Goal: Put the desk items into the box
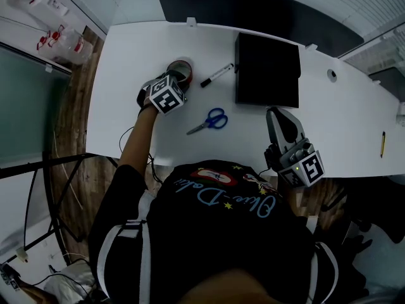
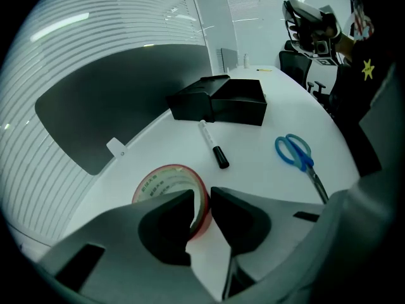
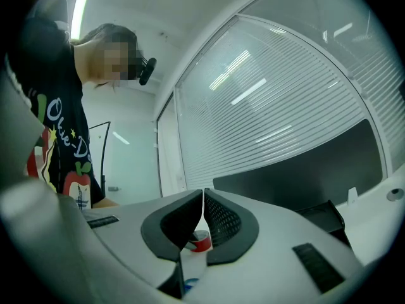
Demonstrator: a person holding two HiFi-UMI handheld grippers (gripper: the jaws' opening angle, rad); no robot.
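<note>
Lying flat on the white desk (image 1: 126, 75), toward its far left corner, the red tape roll (image 2: 166, 181) is gripped by the left gripper (image 2: 202, 198). One jaw is set inside the ring and the other outside, and the roll's wall is pinched between them. The left forearm is stretched over the desk from its near edge, and the gripper is pointed steeply down.

A black-capped marker (image 1: 217, 75) is seen just to the right of the roll. It lies slantwise between the roll and the black box (image 1: 267, 71), which is set against the far edge, right of the middle. Blue-handled scissors (image 1: 210, 121) are laid nearer the near edge, apart from the marker and roll.

The right gripper (image 1: 278, 116) is held over the near edge, right of the scissors and in front of the box. It is aimed roughly level toward the far edge, its jaws are closed together, and nothing is caught between them.

Bare desktop is left between the roll and the left edge, and between the scissors and the box.
</note>
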